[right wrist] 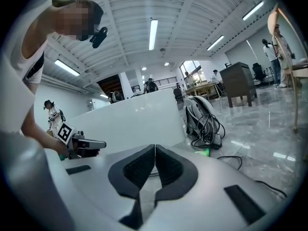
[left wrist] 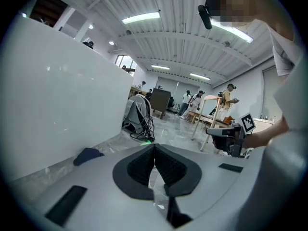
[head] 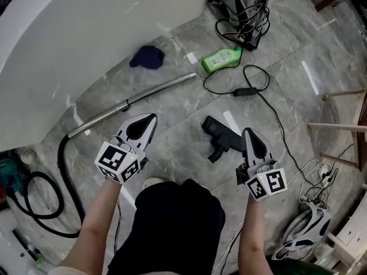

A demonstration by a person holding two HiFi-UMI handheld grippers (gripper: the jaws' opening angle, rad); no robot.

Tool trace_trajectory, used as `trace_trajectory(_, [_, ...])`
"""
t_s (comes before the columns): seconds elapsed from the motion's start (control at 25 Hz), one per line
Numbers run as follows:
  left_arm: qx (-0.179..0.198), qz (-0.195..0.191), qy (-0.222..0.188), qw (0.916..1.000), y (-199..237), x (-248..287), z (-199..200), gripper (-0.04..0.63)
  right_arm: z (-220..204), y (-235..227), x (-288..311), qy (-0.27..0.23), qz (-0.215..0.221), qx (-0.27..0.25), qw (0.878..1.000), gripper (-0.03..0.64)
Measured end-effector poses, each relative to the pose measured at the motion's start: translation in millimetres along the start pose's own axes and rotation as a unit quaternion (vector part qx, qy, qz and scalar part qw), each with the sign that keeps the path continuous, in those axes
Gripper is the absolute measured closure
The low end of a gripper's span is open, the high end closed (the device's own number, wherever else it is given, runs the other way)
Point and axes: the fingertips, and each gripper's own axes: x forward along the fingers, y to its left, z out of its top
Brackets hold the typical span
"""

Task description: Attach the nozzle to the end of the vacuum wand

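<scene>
A long metal vacuum wand [head: 132,101] lies on the grey marble floor, joined at its lower left end to a black hose [head: 64,171]. The black floor nozzle [head: 221,137] lies apart from it, to the right. My left gripper [head: 150,118] hovers just below the wand, shut and empty. My right gripper [head: 248,132] hangs beside the nozzle's right end, also shut and empty. In the left gripper view the jaws [left wrist: 154,148] meet with nothing between them, and the right gripper [left wrist: 226,136] shows across from it. The right gripper view shows its jaws [right wrist: 154,150] closed too.
A curved white wall [head: 86,33] fills the upper left. A dark blue cloth [head: 147,57], a green bottle [head: 221,59] and a black cable with adapter [head: 243,90] lie beyond the wand. Vacuum bodies stand at top [head: 243,4] and bottom right [head: 304,228]. Wooden furniture legs [head: 338,128] stand right.
</scene>
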Motion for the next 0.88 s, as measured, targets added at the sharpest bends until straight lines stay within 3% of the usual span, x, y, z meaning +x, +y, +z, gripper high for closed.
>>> trace_trajectory(0.16, [0.014, 0.002, -0.009, 0.9999, 22.6, 31.4, -41.2, 0.584, -48.8, -16.0, 22.3, 0.004, 0.023, -0.022, 0.999, 0.600])
trace_trajectory(0.36, [0.021, -0.011, -0.017, 0.9996, 36.9, 55.4, -84.9, 0.584, -96.8, -32.4, 37.3, -0.011, 0.042, -0.001, 0.999, 0.600])
trace_trajectory(0.48, [0.030, -0.006, -0.022, 0.9993, 46.1, 62.2, -107.7, 0.584, -118.5, -34.2, 46.3, 0.000, 0.064, -0.018, 0.998, 0.600])
trace_trajectory(0.6, [0.015, -0.014, -0.030, 0.9994, 49.8, 64.3, -128.3, 0.584, -135.0, -34.8, 53.1, 0.008, 0.080, -0.049, 0.996, 0.600])
trace_trajectory(0.88, [-0.005, -0.043, -0.035, 0.9984, 31.4, 63.8, -173.7, 0.584, -168.0, -38.2, 51.7, 0.000, 0.075, -0.060, 0.995, 0.600])
